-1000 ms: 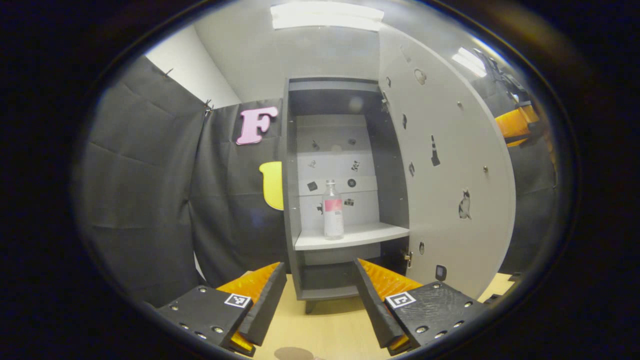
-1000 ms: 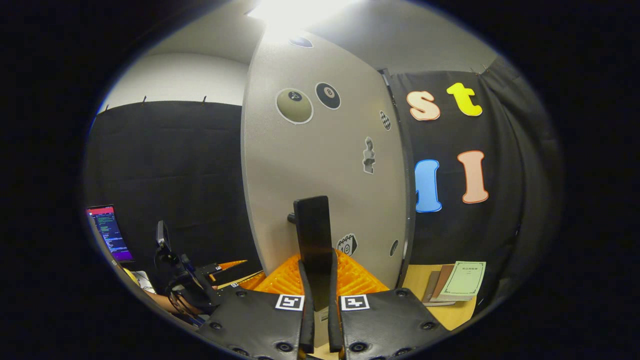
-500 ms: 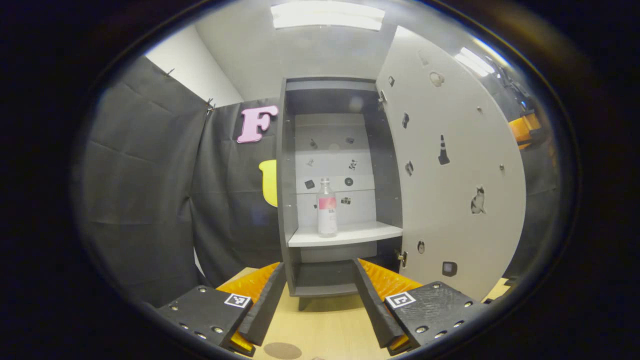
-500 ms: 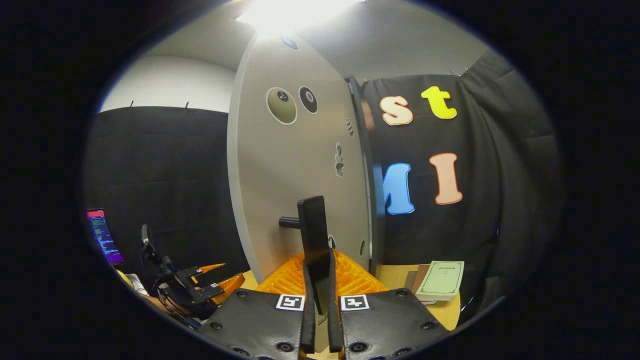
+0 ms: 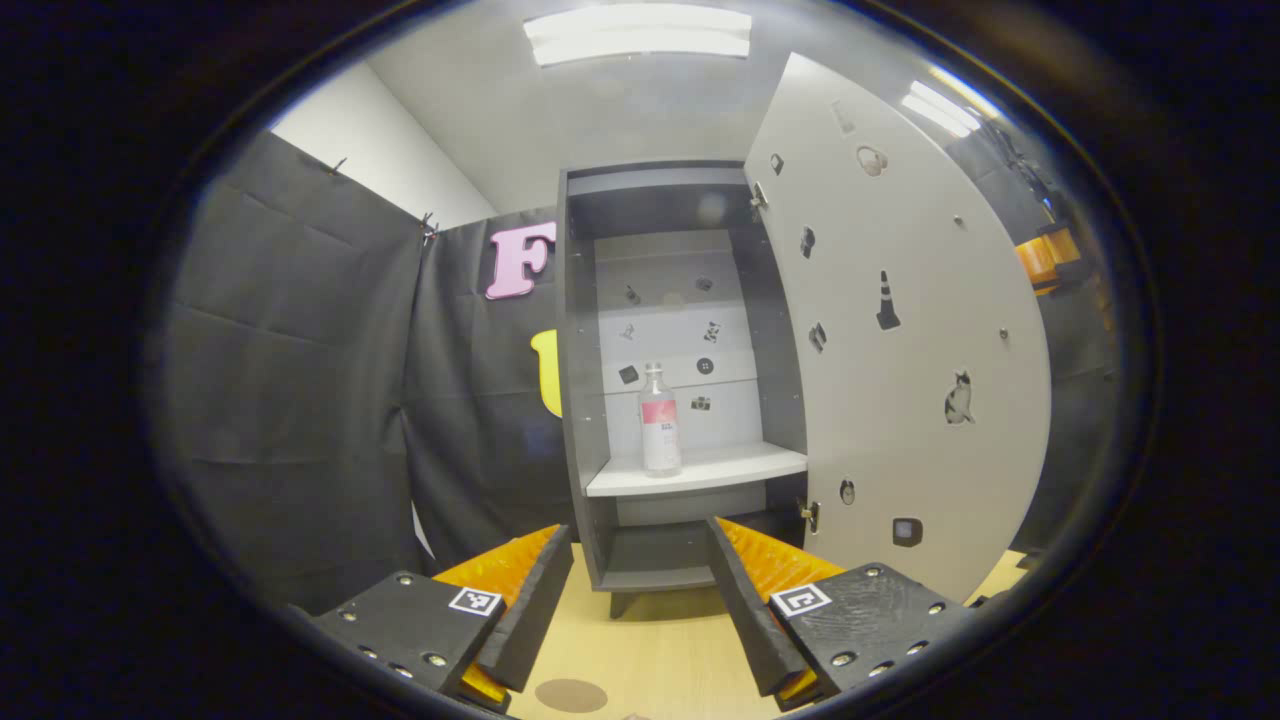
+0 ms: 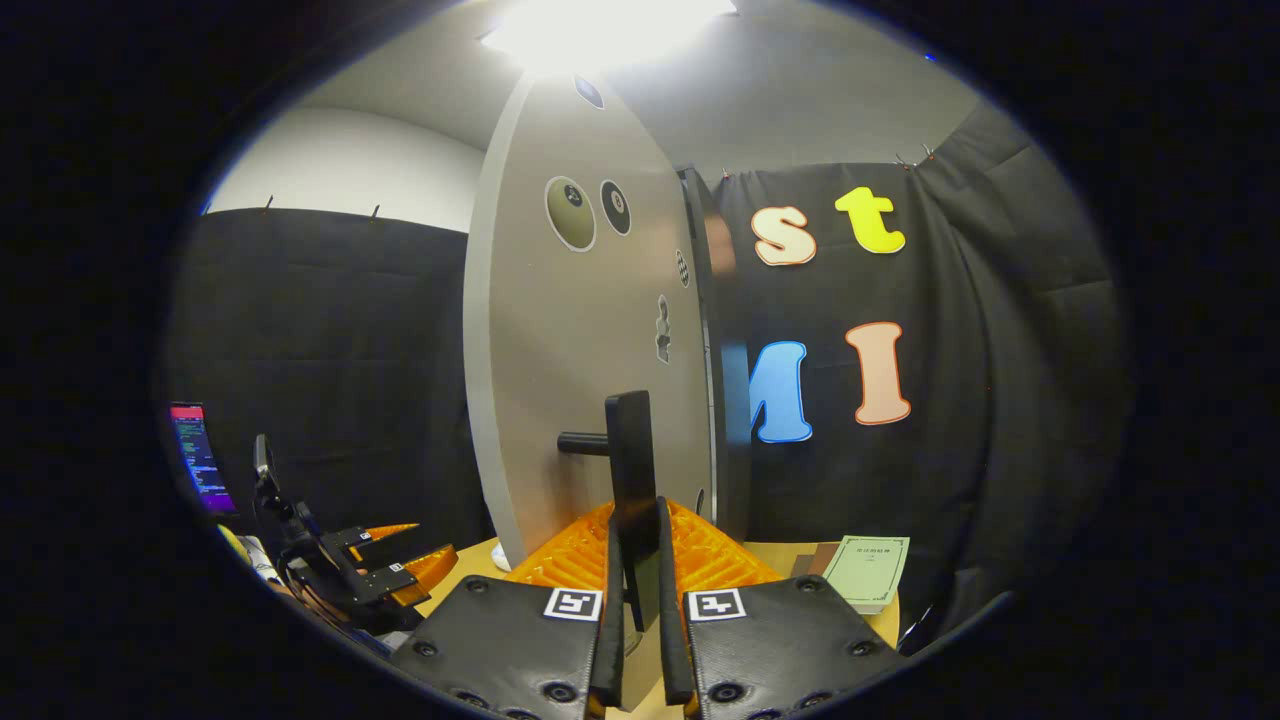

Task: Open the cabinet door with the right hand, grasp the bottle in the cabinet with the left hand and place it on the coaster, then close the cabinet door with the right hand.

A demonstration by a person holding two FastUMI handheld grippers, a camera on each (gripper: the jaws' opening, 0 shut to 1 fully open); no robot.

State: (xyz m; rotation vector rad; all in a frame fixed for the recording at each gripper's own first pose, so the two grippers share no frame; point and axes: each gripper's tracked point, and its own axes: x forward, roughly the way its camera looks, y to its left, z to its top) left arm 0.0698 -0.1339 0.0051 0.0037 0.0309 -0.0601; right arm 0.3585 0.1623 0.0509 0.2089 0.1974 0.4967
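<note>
Now the cabinet door (image 5: 900, 330) has swung wider, my right gripper (image 6: 640, 560) clenched on its handle (image 6: 632, 470). Past my spread left gripper (image 5: 640, 590), the bottle (image 5: 659, 420) stands at twelve o'clock on the shelf (image 5: 700, 470), reachable; coaster (image 5: 570, 694) at six.

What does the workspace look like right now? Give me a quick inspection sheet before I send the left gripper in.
Surface: pale wooden tabletop carrying the cabinet.
Job's things: cabinet door swung wide open; bottle upright on the shelf; round brown coaster on the table near the left gripper.
Clutter: booklets lying on the table beside the cabinet.
Grippers: left gripper open, short of the cabinet and facing the bottle; right gripper shut on the door handle.
Cables: nothing seen.
Surroundings: black cloth walls, ceiling lights, a lit screen off to the side.
</note>
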